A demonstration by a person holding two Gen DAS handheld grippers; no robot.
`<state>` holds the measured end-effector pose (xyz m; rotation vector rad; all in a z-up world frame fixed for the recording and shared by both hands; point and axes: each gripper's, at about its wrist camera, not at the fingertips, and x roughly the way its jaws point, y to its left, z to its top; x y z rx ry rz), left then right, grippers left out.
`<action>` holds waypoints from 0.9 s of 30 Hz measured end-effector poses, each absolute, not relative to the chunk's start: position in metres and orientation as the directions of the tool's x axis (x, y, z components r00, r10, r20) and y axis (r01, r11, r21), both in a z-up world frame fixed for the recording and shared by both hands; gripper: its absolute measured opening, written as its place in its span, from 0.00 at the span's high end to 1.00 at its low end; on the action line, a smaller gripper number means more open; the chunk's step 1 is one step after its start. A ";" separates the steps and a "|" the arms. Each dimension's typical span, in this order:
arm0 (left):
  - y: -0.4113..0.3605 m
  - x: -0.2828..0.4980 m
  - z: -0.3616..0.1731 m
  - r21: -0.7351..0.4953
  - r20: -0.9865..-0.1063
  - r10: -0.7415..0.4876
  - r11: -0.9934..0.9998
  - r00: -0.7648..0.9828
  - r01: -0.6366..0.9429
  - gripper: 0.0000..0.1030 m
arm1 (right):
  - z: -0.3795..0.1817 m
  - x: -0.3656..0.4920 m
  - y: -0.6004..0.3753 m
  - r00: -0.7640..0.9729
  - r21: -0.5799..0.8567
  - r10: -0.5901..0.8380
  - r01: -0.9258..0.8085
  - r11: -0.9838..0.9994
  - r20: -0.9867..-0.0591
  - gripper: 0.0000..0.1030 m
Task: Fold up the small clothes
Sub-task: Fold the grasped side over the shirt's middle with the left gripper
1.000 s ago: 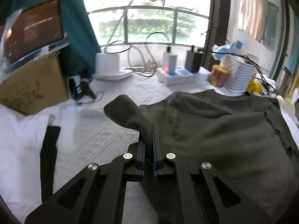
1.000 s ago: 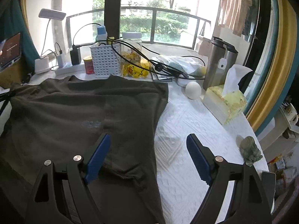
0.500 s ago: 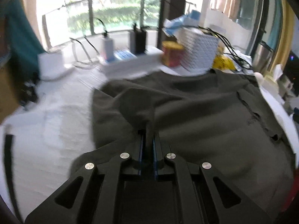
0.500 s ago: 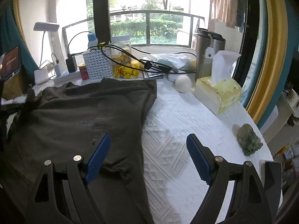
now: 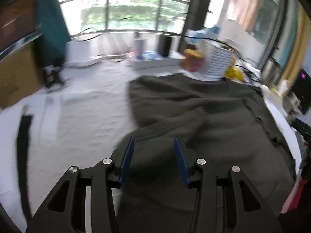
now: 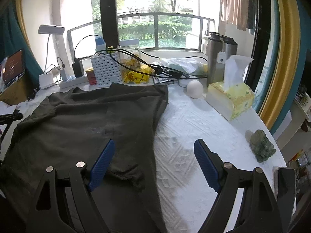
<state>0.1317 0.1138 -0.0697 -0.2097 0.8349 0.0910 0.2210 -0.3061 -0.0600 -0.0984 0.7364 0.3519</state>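
Observation:
A dark olive T-shirt [image 5: 204, 120] lies spread on the white tablecloth [image 5: 81, 116]. Its left sleeve [image 5: 171, 124] is folded inward over the body. My left gripper [image 5: 154, 141] hovers just over that folded part with its jaws opening. Fabric lies below the gap, and the blue pads [image 5: 127, 159] do not press on it. The left wrist view is blurred by motion. In the right wrist view the shirt [image 6: 87, 116] fills the left half. My right gripper [image 6: 154, 142] stands wide open above the shirt's right edge and holds nothing.
Along the window side stand a white basket [image 6: 106, 69], a jar, a steel flask [image 6: 217, 58], cables and a power strip [image 5: 155, 62]. A tissue box [image 6: 231, 99], a white ball [image 6: 195, 89] and a green figurine [image 6: 262, 147] sit right. A cardboard box [image 5: 15, 73] and black strap [image 5: 23, 155] lie left.
My left gripper carried the sleeve in over the shirt, then let go, and its jaws parted. The sleeve now lies folded on the body. The right gripper stayed open in place.

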 end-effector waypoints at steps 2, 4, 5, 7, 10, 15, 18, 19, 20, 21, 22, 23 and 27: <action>0.132 0.129 -0.079 -0.164 -0.762 0.014 0.963 0.647 -0.214 0.56 | -0.059 0.221 -0.298 0.680 0.033 0.289 -0.363 0.931 -0.674 0.19; 0.144 0.129 -0.086 -0.200 -0.767 -0.010 0.954 0.641 -0.224 0.56 | -0.057 0.221 -0.291 0.679 0.027 0.295 -0.375 0.926 -0.673 0.19; 0.147 0.130 -0.091 -0.215 -0.772 -0.024 0.950 0.636 -0.226 0.56 | -0.056 0.220 -0.287 0.679 0.026 0.299 -0.382 0.924 -0.671 0.19; 0.147 0.137 -0.099 -0.228 -0.783 -0.046 0.949 0.620 -0.218 0.56 | -0.053 0.218 -0.281 0.679 0.021 0.302 -0.389 0.921 -0.670 0.19; 0.143 0.143 -0.108 -0.235 -0.788 -0.071 0.953 0.612 -0.192 0.59 | -0.051 0.216 -0.277 0.681 0.015 0.302 -0.393 0.919 -0.667 0.19; 0.120 0.136 -0.093 -0.145 -0.751 -0.038 0.983 0.660 -0.110 0.93 | -0.050 0.214 -0.278 0.683 0.013 0.292 -0.382 0.924 -0.669 0.19; 0.103 0.128 -0.076 -0.075 -0.713 0.003 0.994 0.701 -0.081 0.94 | -0.050 0.214 -0.278 0.681 0.013 0.290 -0.381 0.924 -0.673 0.19; 0.096 0.125 -0.071 -0.059 -0.701 0.003 0.996 0.713 -0.062 0.94 | -0.050 0.214 -0.277 0.680 0.012 0.291 -0.383 0.924 -0.673 0.19; 0.091 0.124 -0.069 -0.053 -0.697 -0.005 0.998 0.717 -0.045 0.94 | -0.050 0.214 -0.277 0.680 0.012 0.293 -0.385 0.923 -0.673 0.19; 0.085 0.122 -0.067 -0.044 -0.696 -0.015 0.999 0.718 -0.021 0.94 | -0.050 0.214 -0.276 0.680 0.012 0.295 -0.388 0.922 -0.672 0.19; 0.078 0.121 -0.067 -0.030 -0.699 -0.021 1.000 0.715 0.000 0.94 | -0.050 0.214 -0.276 0.680 0.013 0.298 -0.391 0.920 -0.670 0.19; 0.068 0.119 -0.069 0.008 -0.707 -0.012 1.000 0.707 0.025 0.94 | -0.049 0.214 -0.276 0.679 0.014 0.299 -0.392 0.920 -0.670 0.19; 0.047 0.115 -0.078 0.030 -0.735 -0.048 0.994 0.676 0.102 0.94 | -0.053 0.214 -0.281 0.677 0.019 0.300 -0.389 0.921 -0.672 0.19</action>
